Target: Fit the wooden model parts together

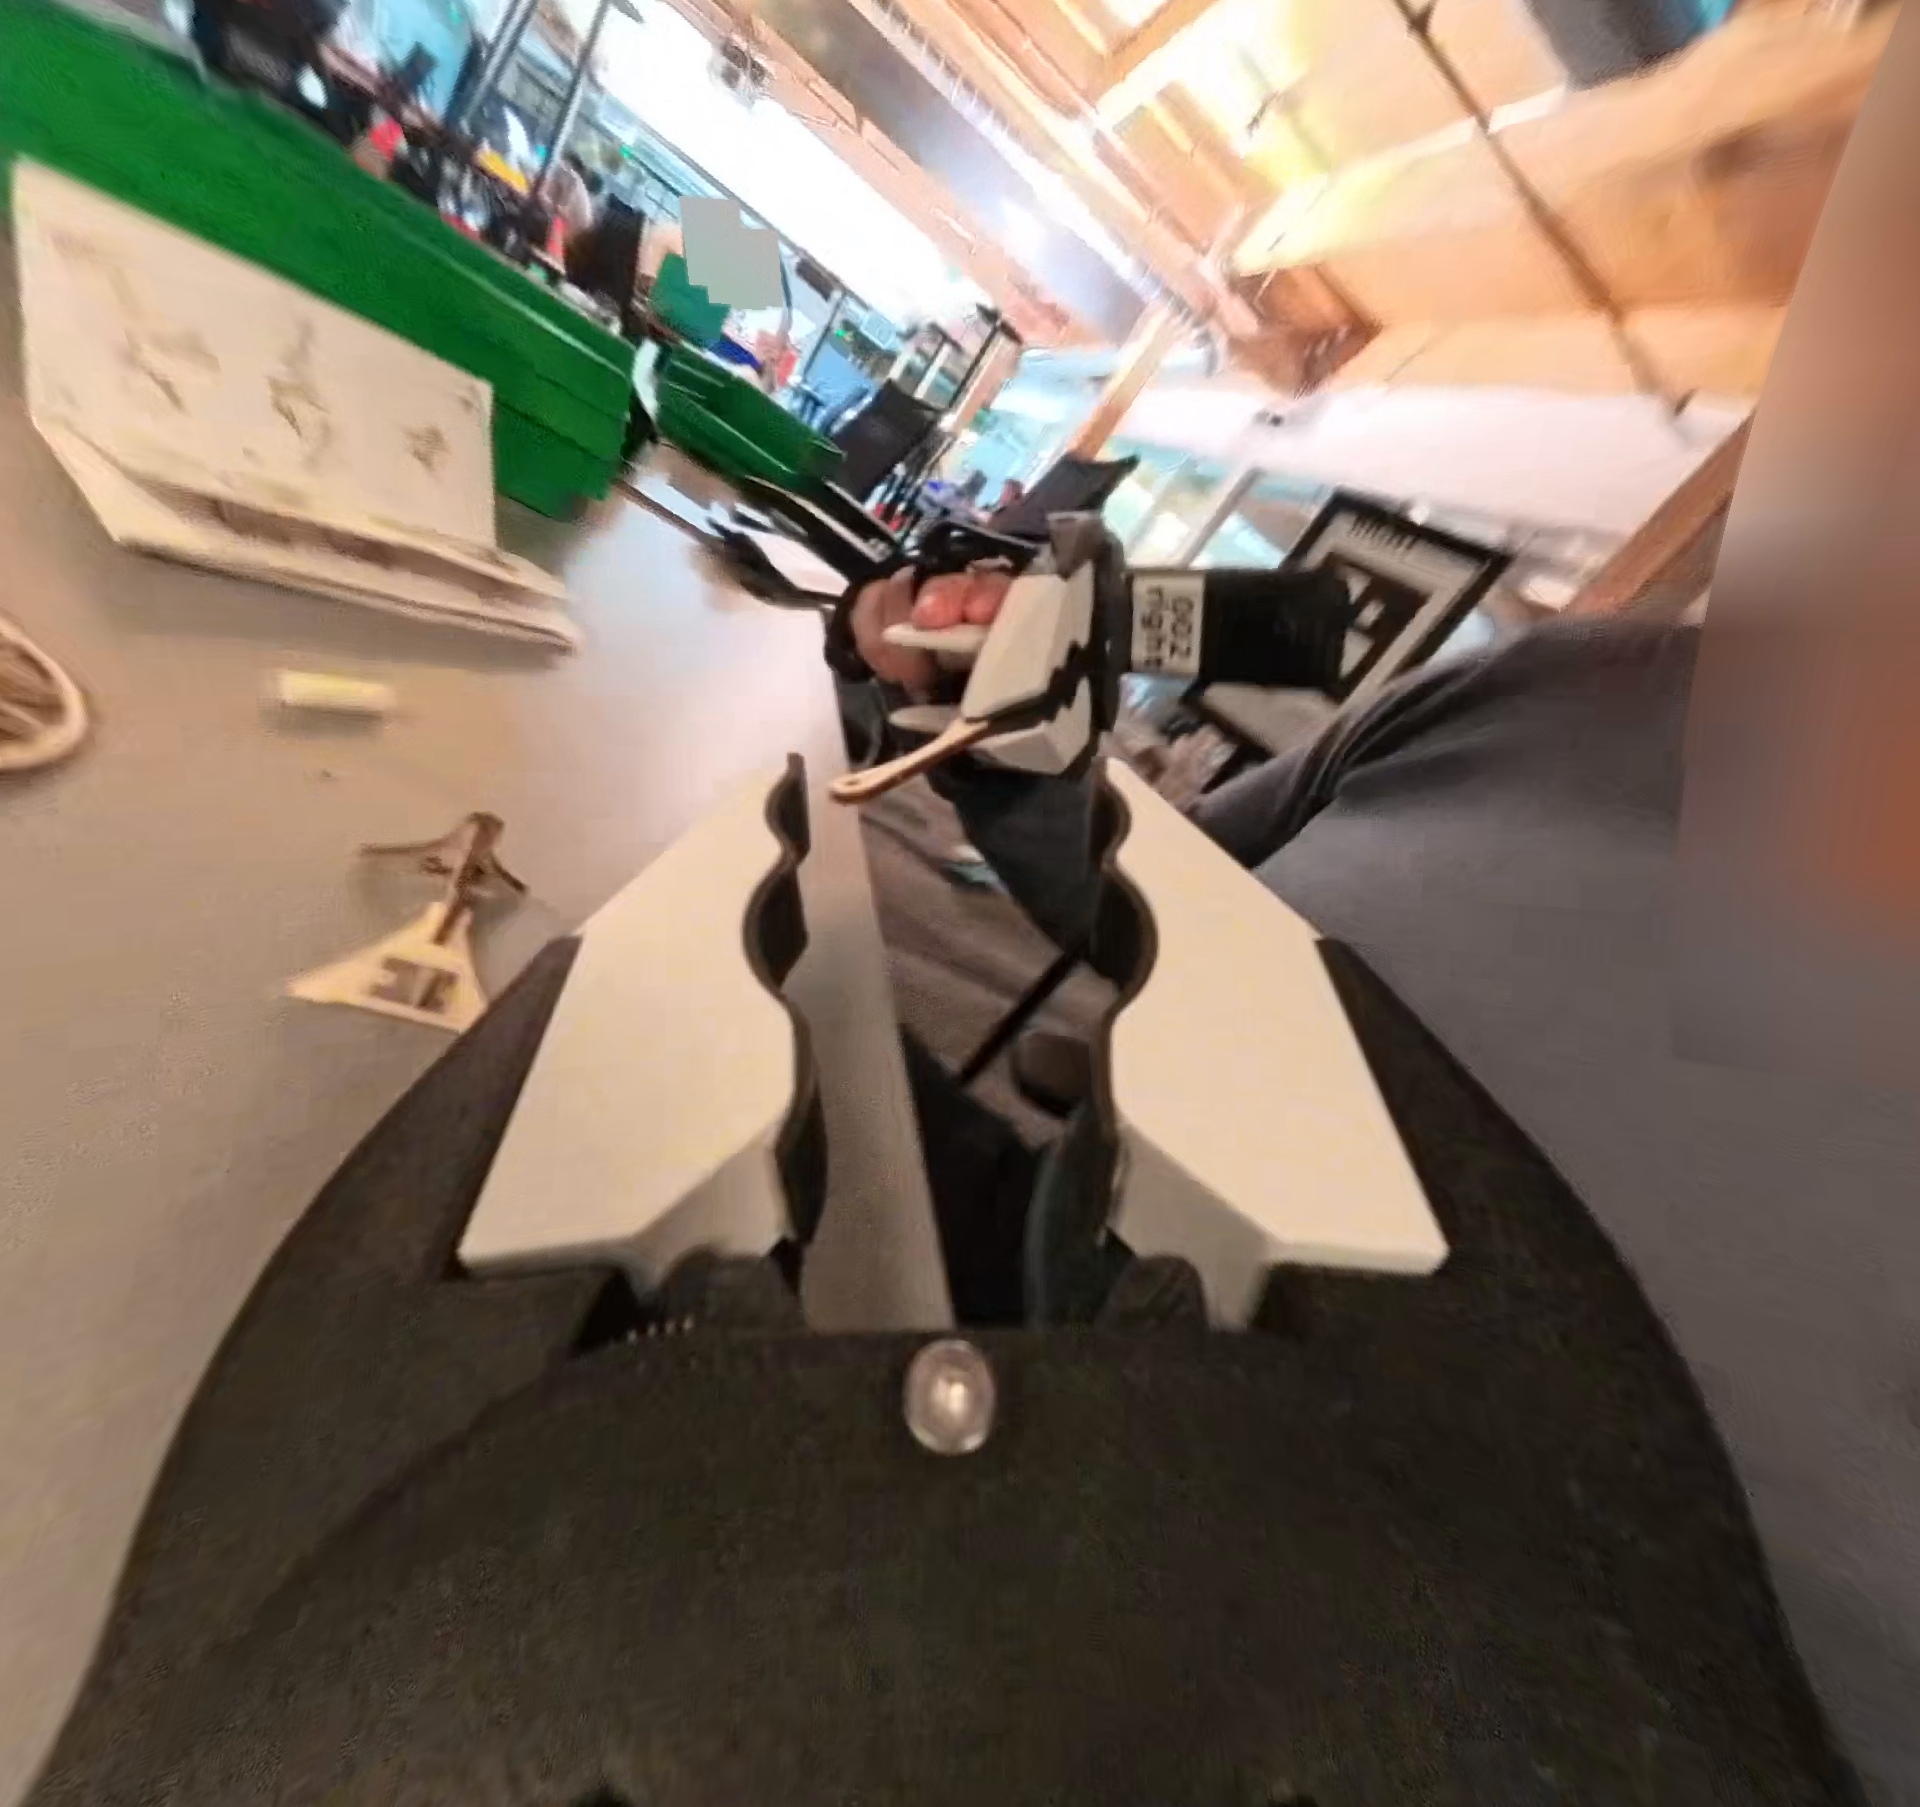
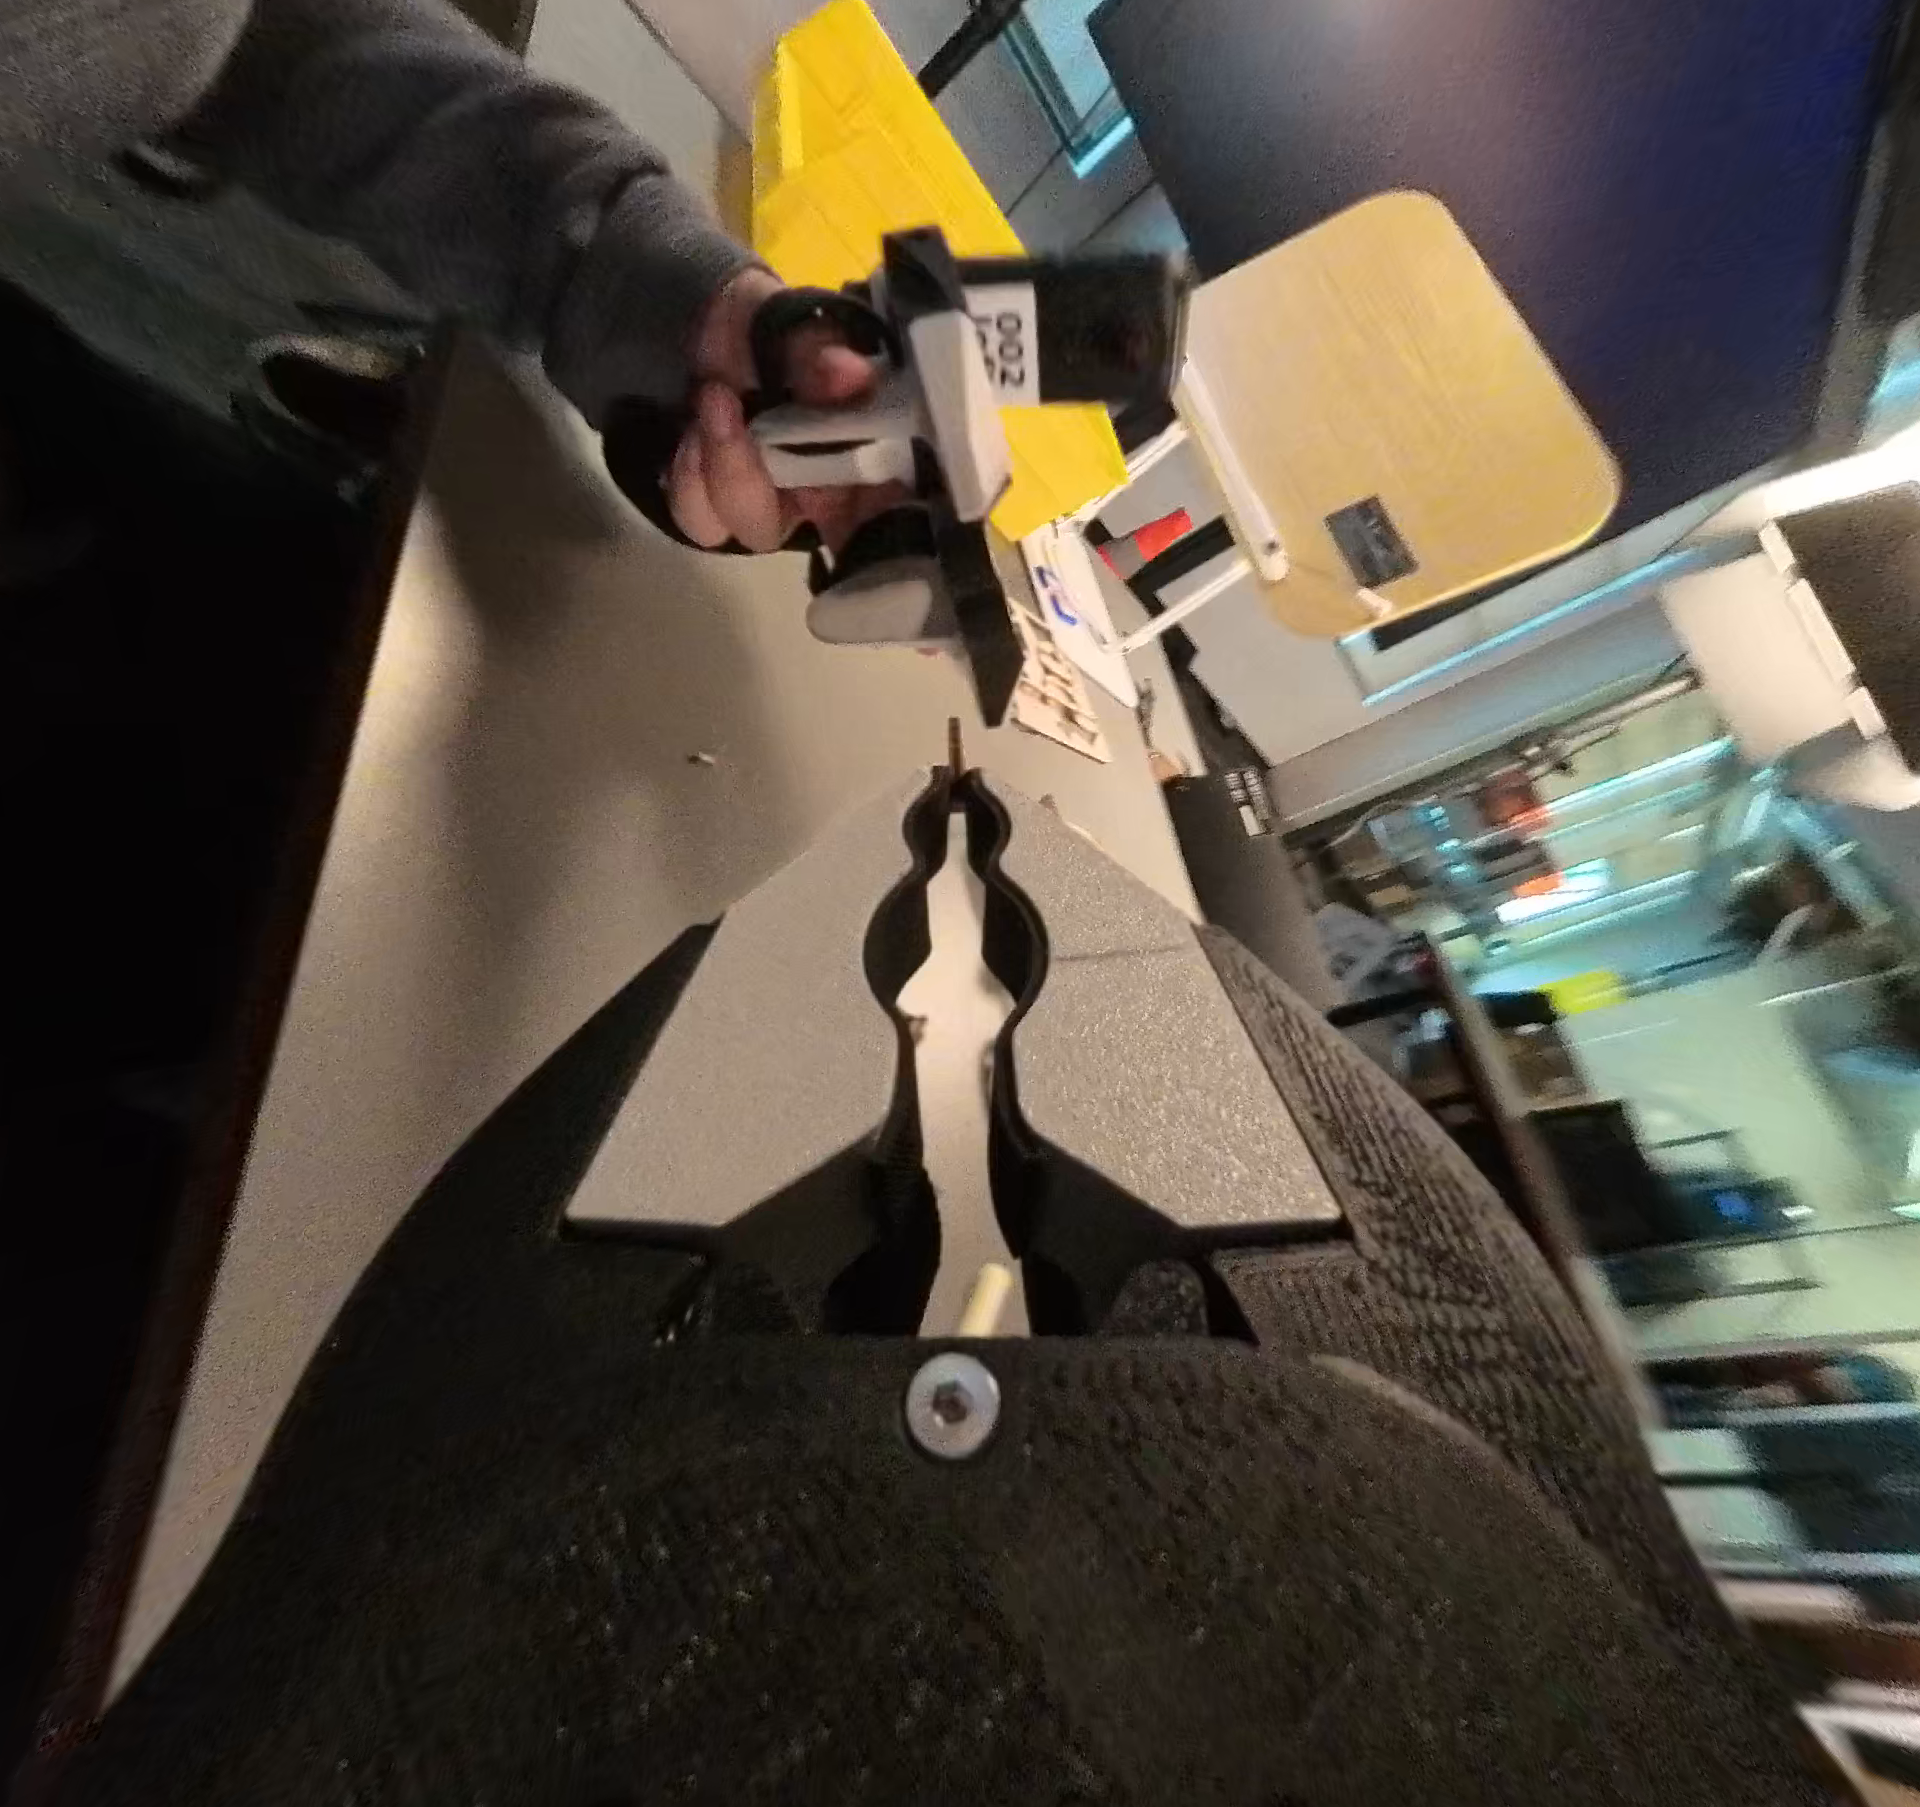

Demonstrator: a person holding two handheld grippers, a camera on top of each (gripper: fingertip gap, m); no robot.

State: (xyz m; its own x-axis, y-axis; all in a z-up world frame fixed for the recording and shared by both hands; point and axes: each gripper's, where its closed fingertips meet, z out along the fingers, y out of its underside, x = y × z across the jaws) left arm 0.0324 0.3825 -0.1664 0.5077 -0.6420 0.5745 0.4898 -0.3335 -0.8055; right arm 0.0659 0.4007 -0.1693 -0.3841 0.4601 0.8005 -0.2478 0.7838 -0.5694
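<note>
Right hand-held gripper (image 2: 951,778) is pinching a thin wooden strip (image 1: 902,773) aloft for mating; left hand-held gripper (image 1: 954,801) is gaping wide, empty, beside it; half-built wooden model (image 1: 421,936) is waiting on the table (image 1: 208,1082).

Left tongs (image 1: 951,801) agape, right tongs (image 2: 954,781) pinched.

Each hand-held gripper (image 1: 951,801) has white fingers (image 1: 665,1030) on a textured black body, above a pale grey tabletop (image 1: 187,1082), with green bins (image 1: 312,230) beyond and, from the right one, a yellow bin (image 2: 862,157) ahead.

Bare table (image 1: 644,677) between the booklet (image 1: 260,427) and the half-built wooden model (image 1: 416,936); right gripper (image 1: 1023,718) blocks straight ahead.
</note>
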